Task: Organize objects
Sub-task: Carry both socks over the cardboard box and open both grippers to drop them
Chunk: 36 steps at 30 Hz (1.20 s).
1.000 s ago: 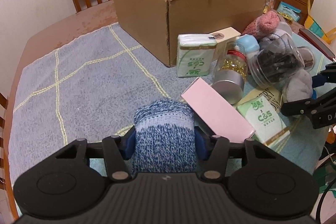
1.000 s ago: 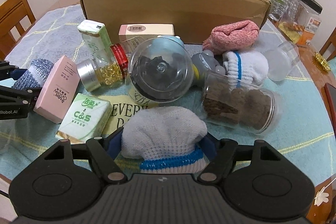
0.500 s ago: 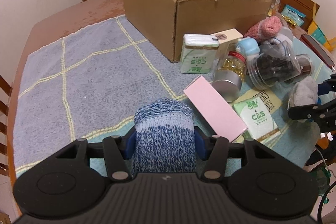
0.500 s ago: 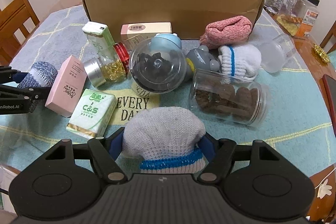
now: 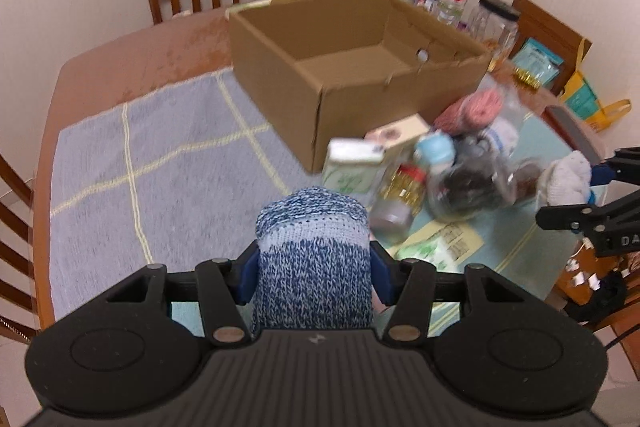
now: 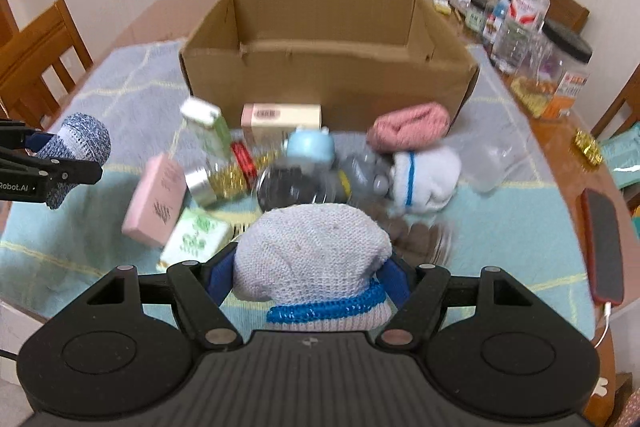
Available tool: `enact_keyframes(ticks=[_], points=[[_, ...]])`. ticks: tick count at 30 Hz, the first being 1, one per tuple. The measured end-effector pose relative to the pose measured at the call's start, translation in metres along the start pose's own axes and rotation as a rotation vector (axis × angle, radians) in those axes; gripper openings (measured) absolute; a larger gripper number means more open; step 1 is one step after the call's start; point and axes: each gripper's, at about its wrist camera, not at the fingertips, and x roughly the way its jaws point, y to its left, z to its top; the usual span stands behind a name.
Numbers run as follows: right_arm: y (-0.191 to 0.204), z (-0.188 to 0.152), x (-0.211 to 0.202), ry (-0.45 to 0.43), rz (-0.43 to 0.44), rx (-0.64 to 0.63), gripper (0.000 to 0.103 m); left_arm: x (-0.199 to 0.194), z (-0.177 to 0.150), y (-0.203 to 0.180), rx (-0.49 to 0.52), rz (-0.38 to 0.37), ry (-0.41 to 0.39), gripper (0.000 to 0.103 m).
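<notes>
My left gripper point(image 5: 312, 267) is shut on a blue knitted sock roll point(image 5: 312, 251), held above the near table edge; it also shows in the right wrist view point(image 6: 80, 151). My right gripper point(image 6: 310, 273) is shut on a white knitted sock roll with a blue band point(image 6: 312, 263), held in the air; it also shows in the left wrist view point(image 5: 568, 179). The open cardboard box point(image 6: 328, 67) stands behind the clutter, and its inside point(image 5: 352, 63) looks bare.
In front of the box lie a pink box point(image 6: 156, 203), tissue packs point(image 6: 196, 239), a capsule jar point(image 6: 220, 179), clear jars point(image 5: 472, 187), a pink sock roll point(image 6: 408, 125) and a white sock roll point(image 6: 424, 179). Bottles point(image 6: 524, 11) and a phone point(image 6: 604, 247) are at right. Chairs surround the table.
Both grippers have risen with their sock rolls, so the views look down from higher up and the inside of the box is visible. The table objects have not moved.
</notes>
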Motion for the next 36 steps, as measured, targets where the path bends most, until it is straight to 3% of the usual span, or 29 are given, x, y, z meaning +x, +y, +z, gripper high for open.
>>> enact_keyframes(ticks=[12, 22, 29, 31, 32, 33, 35, 36], points=[[-0.030, 0.076, -0.004, -0.075, 0.098, -0.062, 0.077, 0.007, 0.075, -0.029, 0.008, 0.000, -0.082, 0.054], [-0.056, 0.145, 0.023, -0.128, 0.121, -0.106, 0.077, 0.049, 0.145, -0.039, -0.034, 0.046, -0.108, 0.054], [-0.069, 0.180, 0.057, -0.116, 0.117, -0.118, 0.077, 0.082, 0.163, -0.034, -0.087, 0.082, -0.100, 0.055], [-0.071, 0.184, 0.068, -0.103, 0.120, -0.124, 0.079, 0.088, 0.165, -0.033, -0.099, 0.111, -0.107, 0.072], [-0.071, 0.185, 0.071, -0.100, 0.129, -0.126, 0.084, 0.089, 0.166, -0.032, -0.103, 0.131, -0.106, 0.090], [-0.072, 0.186, 0.075, -0.098, 0.132, -0.124, 0.087, 0.090, 0.166, -0.032, -0.106, 0.152, -0.110, 0.095], [-0.074, 0.189, 0.079, -0.104, 0.129, -0.118, 0.100, 0.088, 0.166, -0.033, -0.104, 0.180, -0.129, 0.095], [-0.075, 0.189, 0.079, -0.109, 0.133, -0.114, 0.101, 0.086, 0.167, -0.033, -0.102, 0.181, -0.127, 0.095]])
